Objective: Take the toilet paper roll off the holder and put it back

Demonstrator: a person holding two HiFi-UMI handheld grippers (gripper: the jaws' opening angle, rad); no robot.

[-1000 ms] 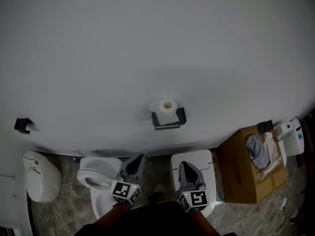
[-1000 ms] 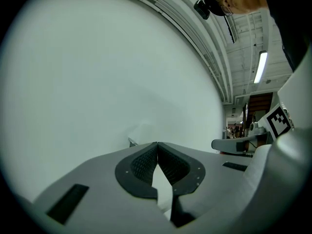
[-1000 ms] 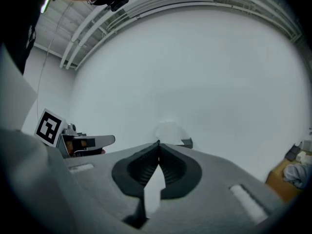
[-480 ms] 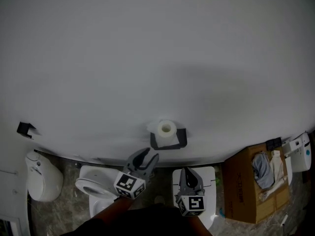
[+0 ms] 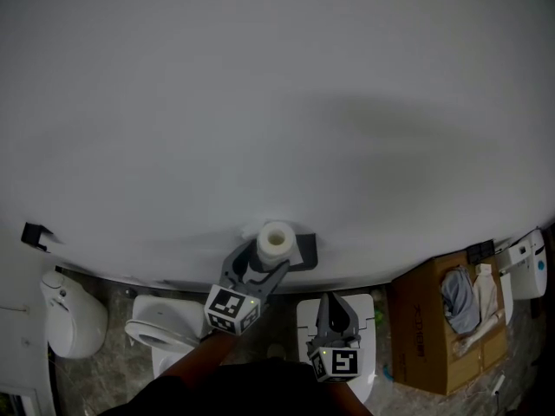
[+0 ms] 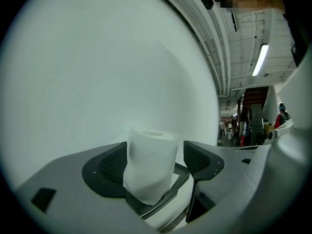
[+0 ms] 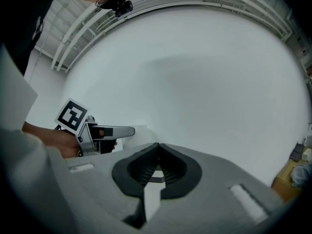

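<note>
White toilet paper roll (image 6: 148, 167) upright on its dark holder (image 6: 175, 180), between my left gripper's (image 6: 156, 155) jaws, just spread wide, not squeezing it

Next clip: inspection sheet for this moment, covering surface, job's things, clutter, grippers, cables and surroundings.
Surface: white wall, bare apart from the holder and a black bracket.
Job's things: roll stands upright on the dark holder.
Clutter: open cardboard box with cloth inside, on the floor at right.
Grippers: left gripper open, jaws just opened, one each side of the roll, not pressing it; right gripper shut, empty, short of the holder.
Cables: nothing seen.
Surroundings: toilet on the tiled floor below the holder.
</note>
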